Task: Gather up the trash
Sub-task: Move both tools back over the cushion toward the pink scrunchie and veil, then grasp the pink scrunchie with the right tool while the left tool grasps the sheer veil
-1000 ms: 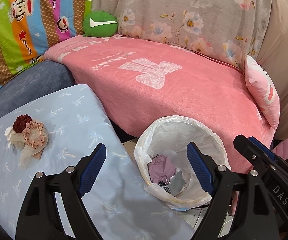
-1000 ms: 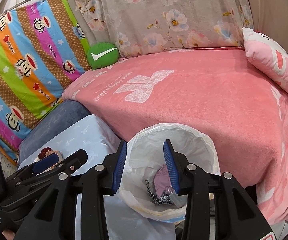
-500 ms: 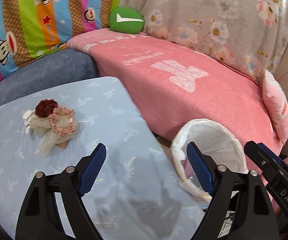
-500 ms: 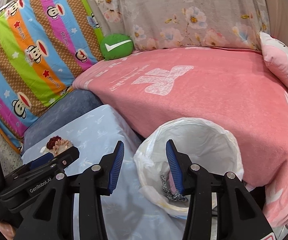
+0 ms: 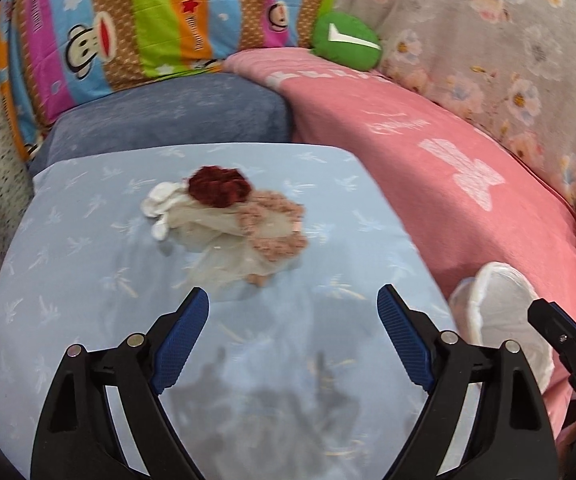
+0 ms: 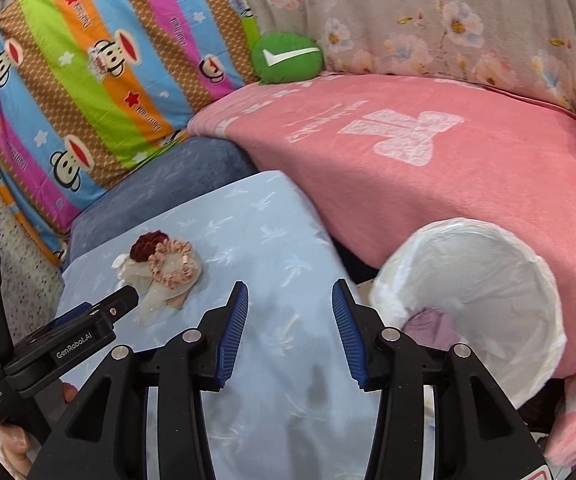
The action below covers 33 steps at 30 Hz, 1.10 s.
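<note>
A pile of trash (image 5: 228, 224) lies on the light blue cloth (image 5: 88, 280): a dark red scrunchie, a pink ruffled one, white gauzy fabric and white bits. My left gripper (image 5: 292, 294) hovers just short of the pile, its jaws wide and still opening with nothing between them. My right gripper (image 6: 290, 285) is open and empty over the same cloth, between the pile (image 6: 160, 276) and the white-lined bin (image 6: 488, 280). Purple trash (image 6: 428, 322) lies inside the bin. In the left wrist view the bin (image 5: 500, 308) shows at the right, partly hidden.
A pink blanket (image 6: 428, 168) covers the seat behind the bin. A dark blue cushion (image 5: 168, 116) sits behind the blue cloth. A striped monkey-print sheet (image 5: 128, 20), a green round pillow (image 6: 288, 58) and a floral cover (image 6: 448, 20) line the back. A person's fingers (image 6: 12, 440) hold the left gripper.
Both grippers have swung left, away from above the bin toward the blue cloth. The pile now lies ahead of the left gripper. The right jaws have widened slightly.
</note>
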{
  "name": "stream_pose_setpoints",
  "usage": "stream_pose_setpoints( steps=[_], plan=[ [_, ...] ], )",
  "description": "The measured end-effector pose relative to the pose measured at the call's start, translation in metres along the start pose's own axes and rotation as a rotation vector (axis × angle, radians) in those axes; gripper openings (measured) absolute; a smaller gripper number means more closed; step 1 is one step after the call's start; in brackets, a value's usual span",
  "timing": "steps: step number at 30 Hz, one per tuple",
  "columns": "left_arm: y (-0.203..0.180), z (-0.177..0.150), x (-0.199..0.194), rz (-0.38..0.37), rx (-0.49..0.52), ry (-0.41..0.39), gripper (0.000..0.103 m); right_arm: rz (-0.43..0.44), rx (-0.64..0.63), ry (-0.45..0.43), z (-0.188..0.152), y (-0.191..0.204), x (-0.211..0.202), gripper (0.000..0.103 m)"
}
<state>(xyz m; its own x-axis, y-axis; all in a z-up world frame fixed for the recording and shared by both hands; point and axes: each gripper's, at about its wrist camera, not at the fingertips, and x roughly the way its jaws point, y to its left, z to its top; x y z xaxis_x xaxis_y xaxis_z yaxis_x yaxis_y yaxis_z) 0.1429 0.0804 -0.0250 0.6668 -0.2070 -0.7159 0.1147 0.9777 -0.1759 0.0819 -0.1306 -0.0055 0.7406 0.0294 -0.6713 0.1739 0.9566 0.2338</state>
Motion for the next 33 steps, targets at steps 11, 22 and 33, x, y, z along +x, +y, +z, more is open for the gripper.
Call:
stream_pose_setpoints(
  steps=[11,22,33],
  plan=[
    [0.076,0.025,0.019,0.103,-0.075,-0.024,0.082,0.074,-0.055,0.098,0.014,0.072,0.089,0.044],
    [0.094,0.026,0.06,0.075,-0.086,0.024,0.083,0.114,-0.092,0.188,0.017,0.121,0.187,0.044],
    [0.077,0.02,0.075,0.008,-0.055,0.047,0.084,0.154,-0.062,0.245,0.011,0.119,0.221,0.006]
  ],
)
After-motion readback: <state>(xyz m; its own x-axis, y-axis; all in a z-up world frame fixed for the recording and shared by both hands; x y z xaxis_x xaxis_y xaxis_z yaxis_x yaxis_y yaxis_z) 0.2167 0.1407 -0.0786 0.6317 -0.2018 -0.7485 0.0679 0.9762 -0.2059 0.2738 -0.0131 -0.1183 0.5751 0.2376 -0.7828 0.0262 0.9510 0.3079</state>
